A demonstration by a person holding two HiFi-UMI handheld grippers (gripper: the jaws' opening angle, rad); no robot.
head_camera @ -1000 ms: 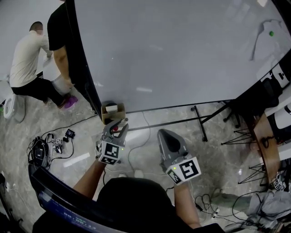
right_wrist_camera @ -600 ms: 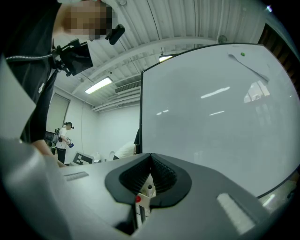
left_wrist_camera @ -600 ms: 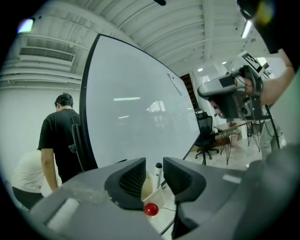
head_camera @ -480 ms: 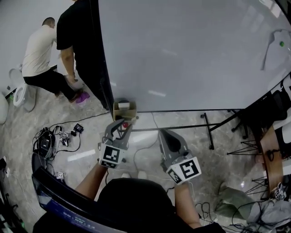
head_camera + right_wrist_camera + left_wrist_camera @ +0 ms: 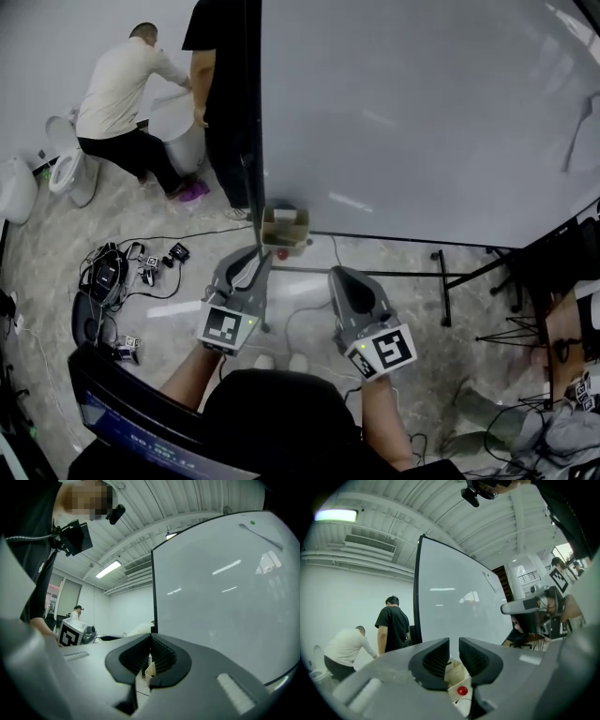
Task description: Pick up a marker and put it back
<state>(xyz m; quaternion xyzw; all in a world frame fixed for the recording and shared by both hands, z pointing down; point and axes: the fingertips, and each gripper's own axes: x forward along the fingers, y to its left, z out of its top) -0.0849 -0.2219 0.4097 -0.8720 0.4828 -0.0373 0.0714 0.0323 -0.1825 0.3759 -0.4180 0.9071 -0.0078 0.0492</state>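
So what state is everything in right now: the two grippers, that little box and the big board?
left gripper: jaws a narrow gap apart, have just been closing, nothing gripped between them.
right gripper: jaws shut, holding nothing.
cardboard box: upright, open at the top, at the whiteboard's lower edge.
whiteboard: standing upright, surface mostly blank.

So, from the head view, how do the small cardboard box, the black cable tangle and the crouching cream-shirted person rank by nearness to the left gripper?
From the left gripper, whose jaws have just been closing with nothing between them:
1. Small cardboard box, just ahead.
2. Black cable tangle, floor, left.
3. Crouching cream-shirted person, far upper left.
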